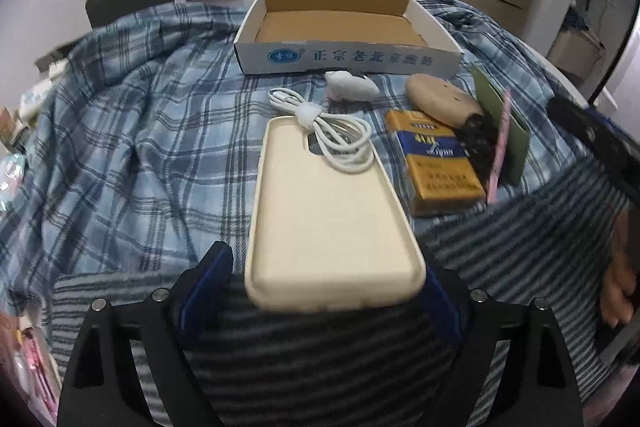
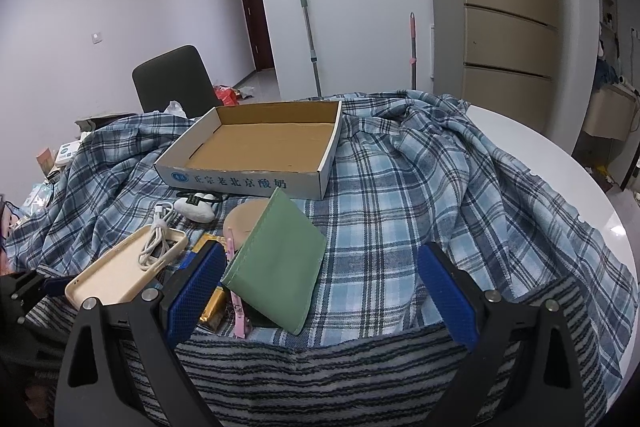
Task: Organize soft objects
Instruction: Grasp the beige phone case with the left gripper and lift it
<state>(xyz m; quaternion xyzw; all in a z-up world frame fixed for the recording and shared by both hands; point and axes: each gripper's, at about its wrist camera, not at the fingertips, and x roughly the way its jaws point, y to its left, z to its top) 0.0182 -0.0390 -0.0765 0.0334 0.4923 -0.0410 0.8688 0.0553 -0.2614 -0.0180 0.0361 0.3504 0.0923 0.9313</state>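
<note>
My left gripper (image 1: 328, 283) sits low over the desk, pointing at the cardboard box (image 1: 344, 31), its blue pads closed against the near end of a cream phone case (image 1: 328, 215), which it holds out flat. A coiled white cable (image 1: 332, 131) lies across the far end of the case. My right gripper (image 2: 320, 287) is spread wide with nothing between its pads, level above a striped grey cloth (image 2: 360, 367) at the near edge. A green pouch (image 2: 280, 263) stands tilted just ahead of its left pad, with a pink clip (image 2: 238, 303) beside it. In the left wrist view a yellow and blue cigarette pack (image 1: 436, 163) lies to the right of the case; its label reads "Liqun". Behind it rests a tan rounded object (image 1: 436, 99), and a small white soft toy (image 1: 352, 87) lies just before the box. The box is open-topped and shows only bare cardboard inside; its white front wall carries a blue round logo and Chinese print, 正宗老北京酸奶. All of this rests on a blue plaid cloth (image 2: 400, 187) covering the white round desk (image 2: 560, 163). A hand (image 1: 618, 279) shows at the right edge of the left wrist view, gripping a dark handle.
</note>
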